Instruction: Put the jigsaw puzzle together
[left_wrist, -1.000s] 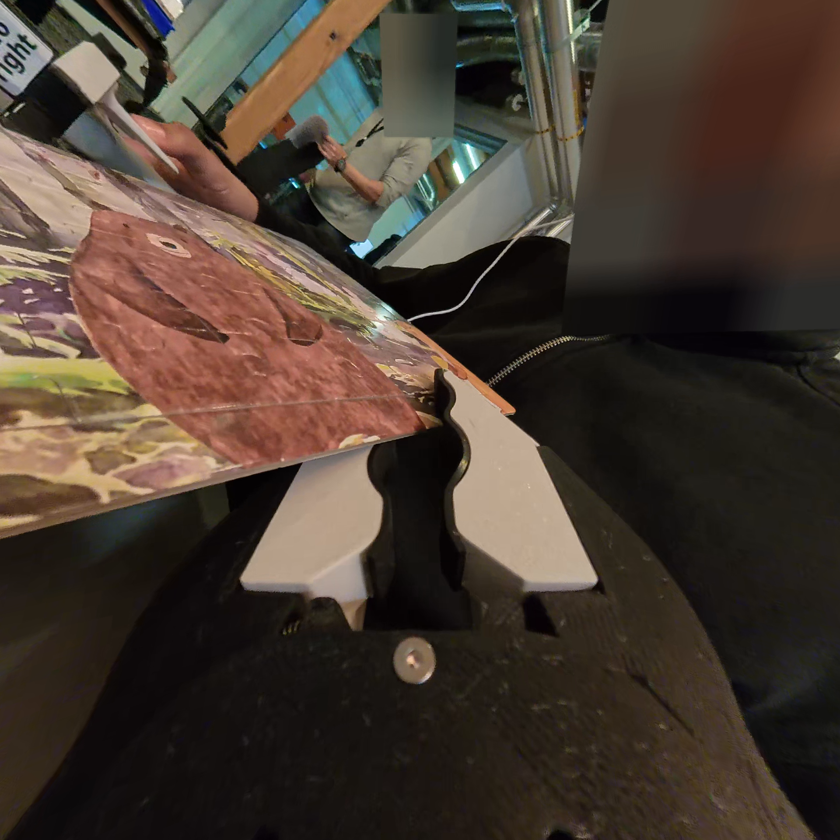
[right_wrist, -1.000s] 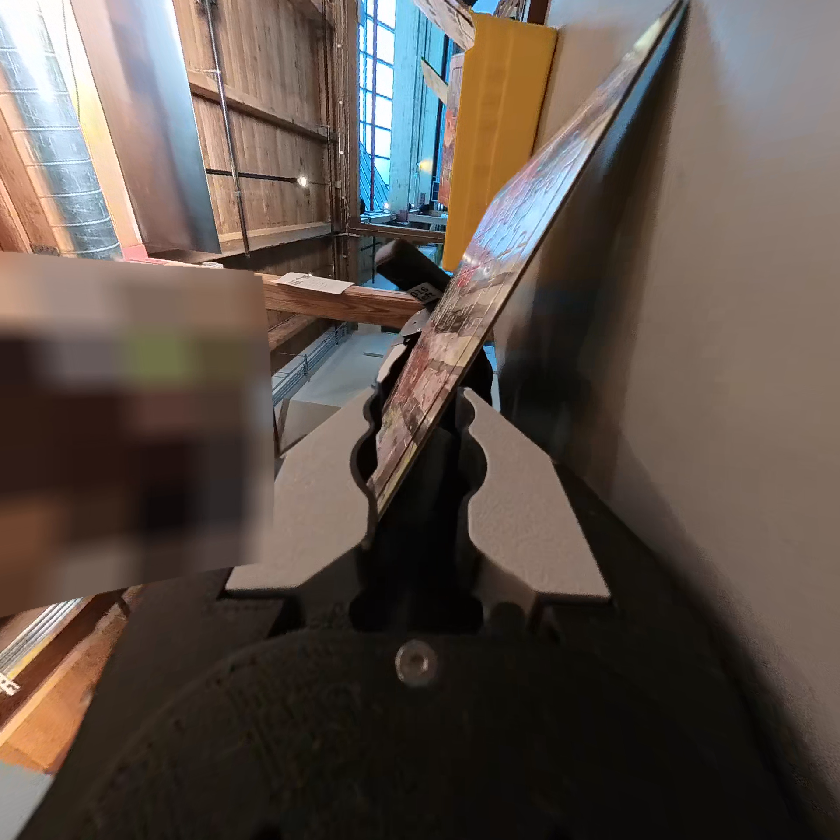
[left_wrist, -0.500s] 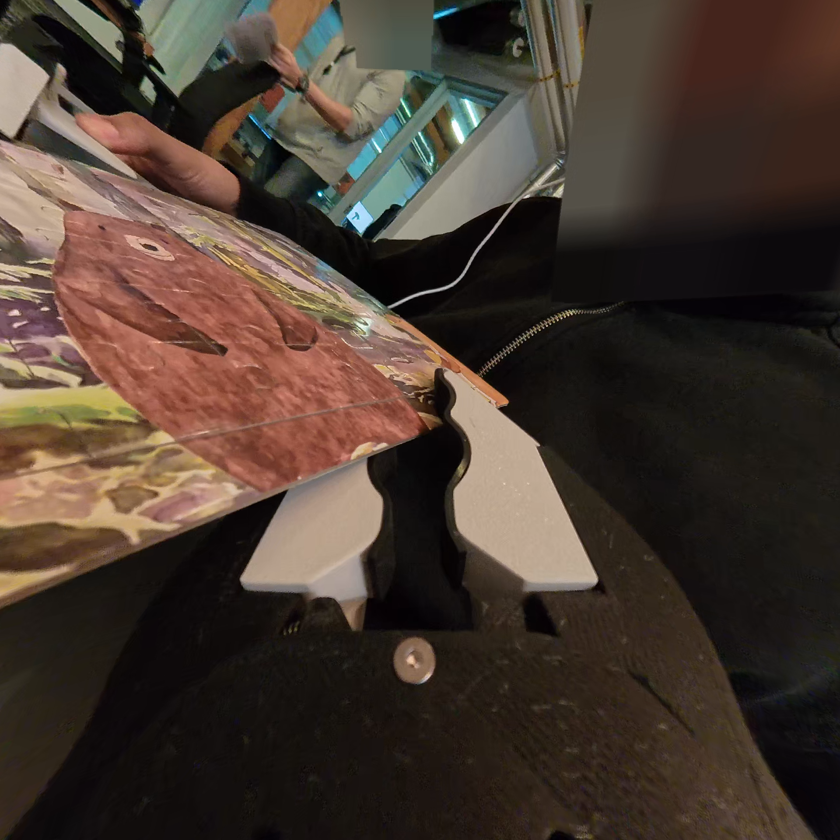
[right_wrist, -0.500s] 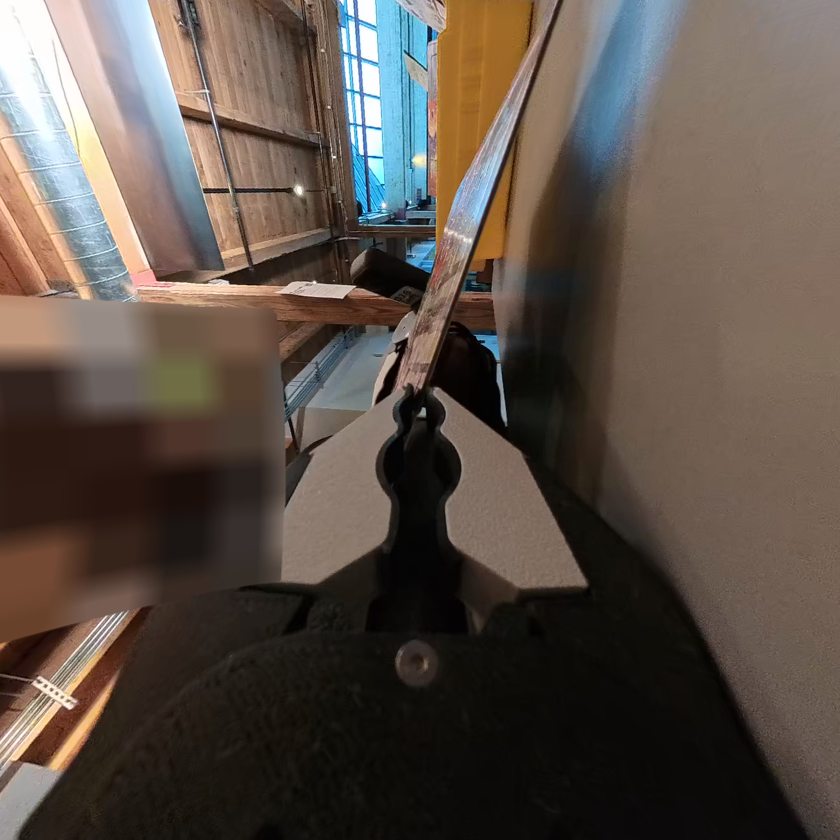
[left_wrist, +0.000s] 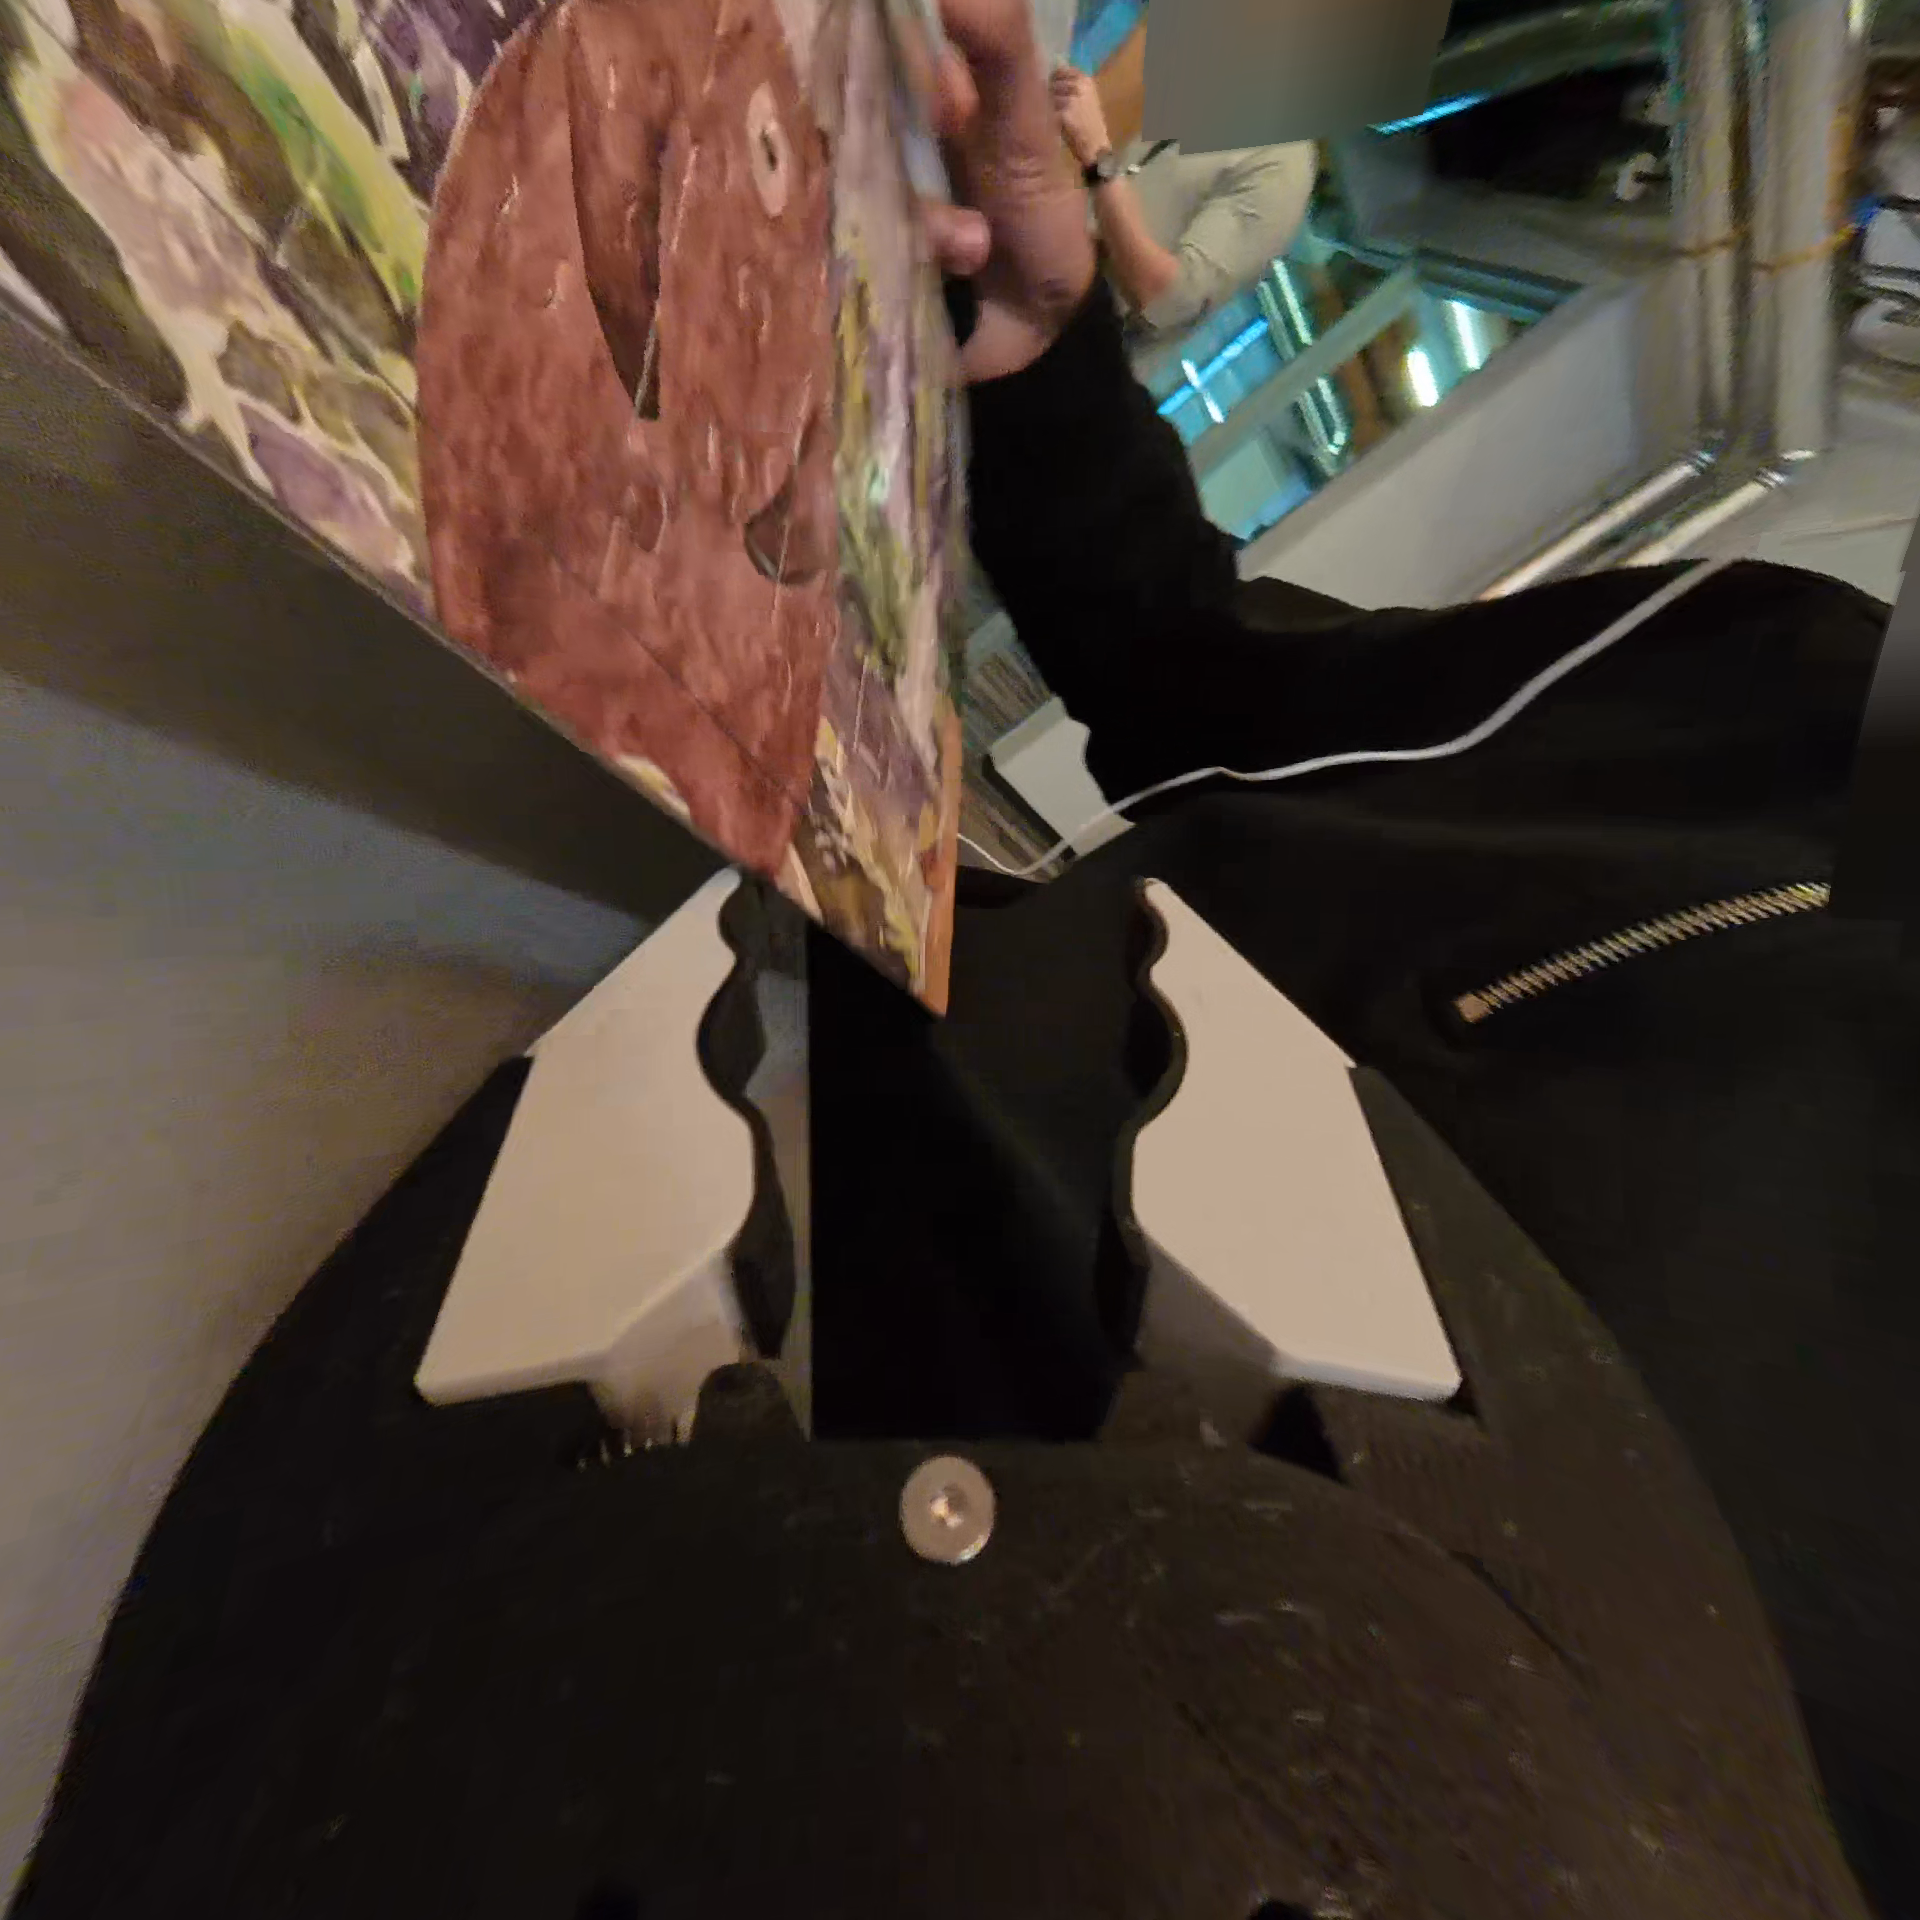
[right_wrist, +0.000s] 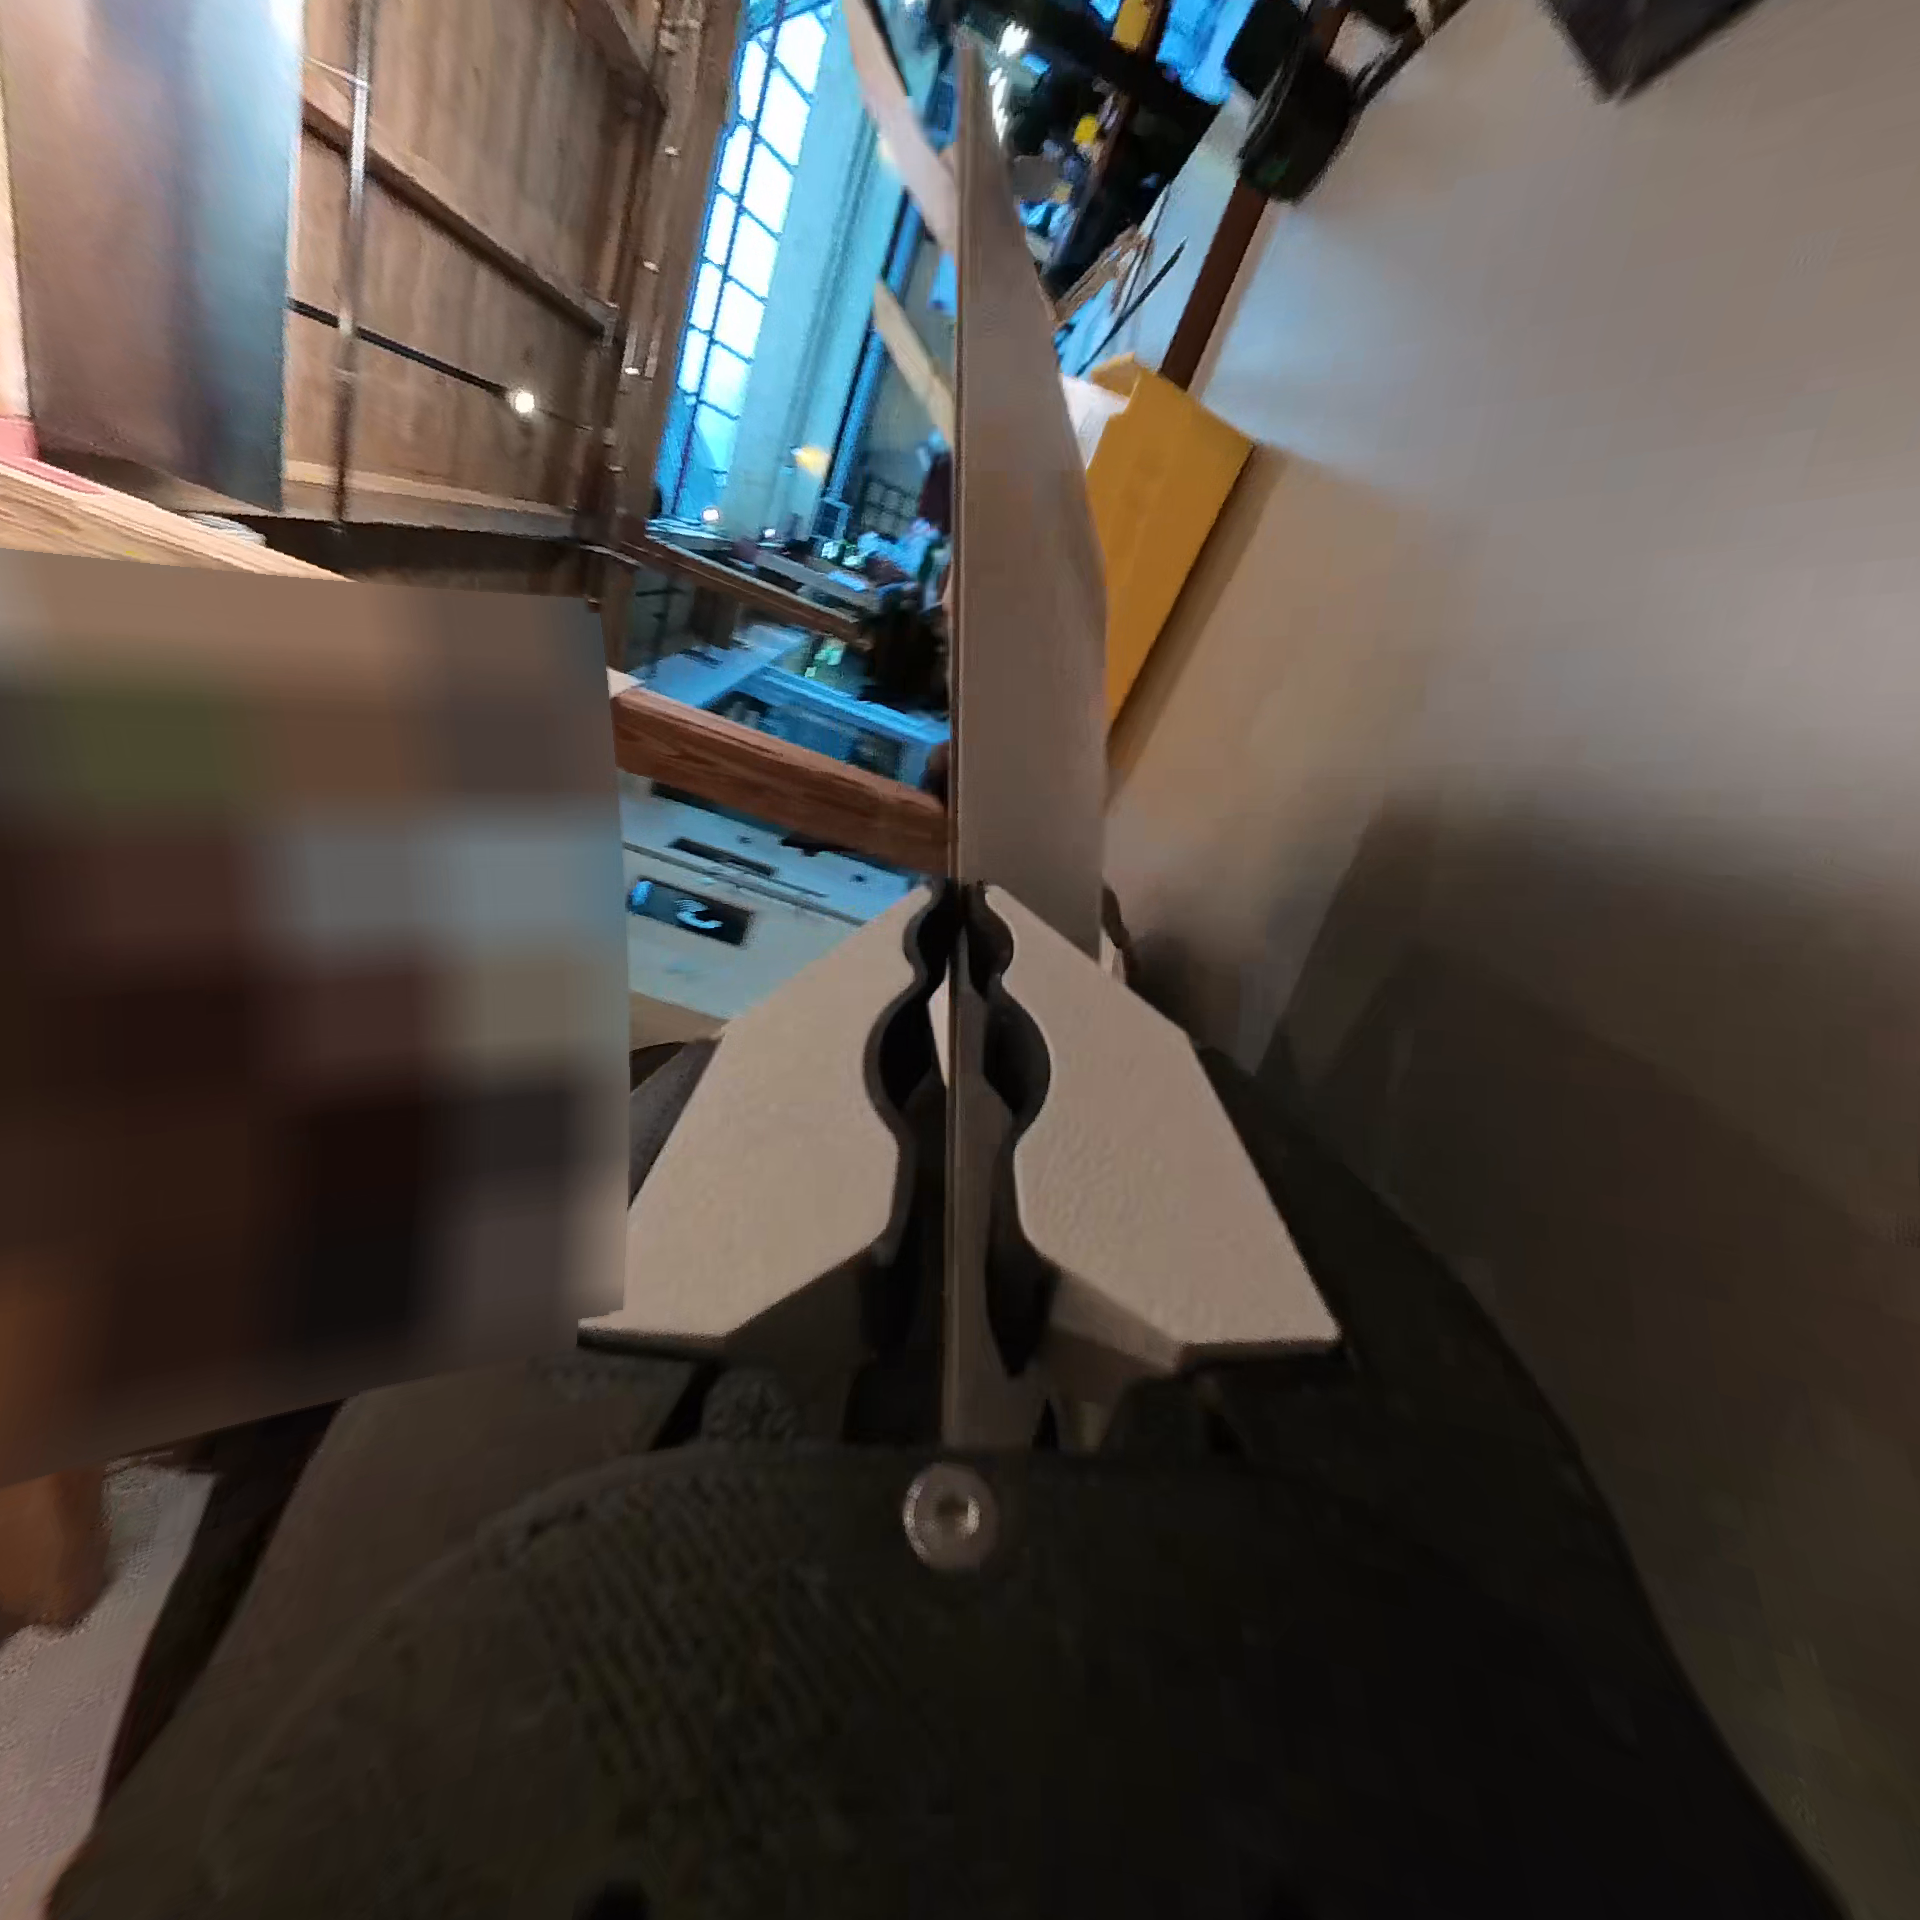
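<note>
Between the fingers of each gripper: a flat puzzle board, seen from both wrist cameras.
Left gripper: its two pale grey fingers stood wide apart, gripping nothing.
Puzzle board: in the left wrist view it was tilted steeply, its printed face showing a reddish-brown animal shape on a purple and green ground; its lower corner dipped into the gap between the spread fingers, and contact with either finger could not be told.
Hand: a person's bare hand held the board's far edge near the top of the left wrist view, with a black sleeve below it.
Black jacket: it filled the right side of the left wrist view, with a metal zip and a thin white cable across it.
Right gripper: its fingers were closed tight on the board, which was seen edge-on as a thin upright sheet running up from the tips.
Right-hand background: a yellow block stood behind the sheet, beside a pale wall; wooden panelling was at the left.
</note>
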